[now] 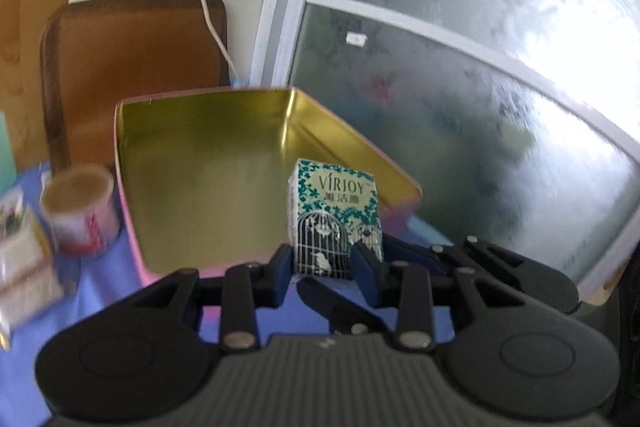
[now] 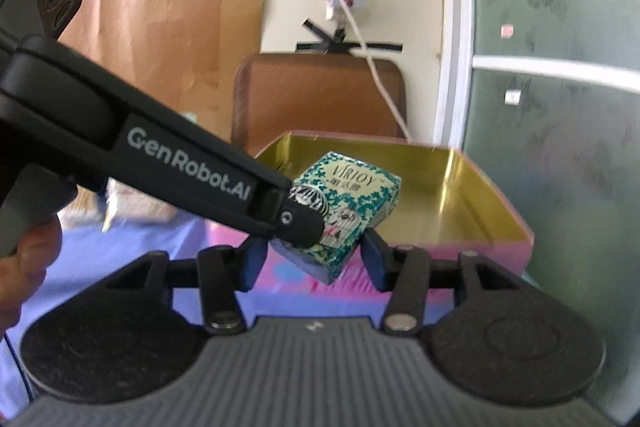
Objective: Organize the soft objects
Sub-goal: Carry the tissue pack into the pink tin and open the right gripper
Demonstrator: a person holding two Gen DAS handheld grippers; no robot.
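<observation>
Currently the left hand-held gripper (image 1: 323,267) is clamped on a tissue pack (image 1: 335,217), lifted at the near edge of the open gold-lined tin (image 1: 208,163). The right hand-held gripper (image 2: 314,259) straddles the same pack; pad contact unclear, can't tell its grip. A toothpick jar (image 1: 80,209) and blurred packets (image 1: 24,251) sit left of the tin on the blue surface (image 1: 248,319). A brown chair (image 2: 320,95) stands behind.

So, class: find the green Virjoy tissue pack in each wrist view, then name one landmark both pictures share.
Left wrist view: the tissue pack stands just below centre, clamped between the left tool's fingers, in front of the gold tin.
Right wrist view: the same pack sits tilted at centre, held between both tools' fingers.
Shared landmark: the brown chair back behind the tin.
</observation>
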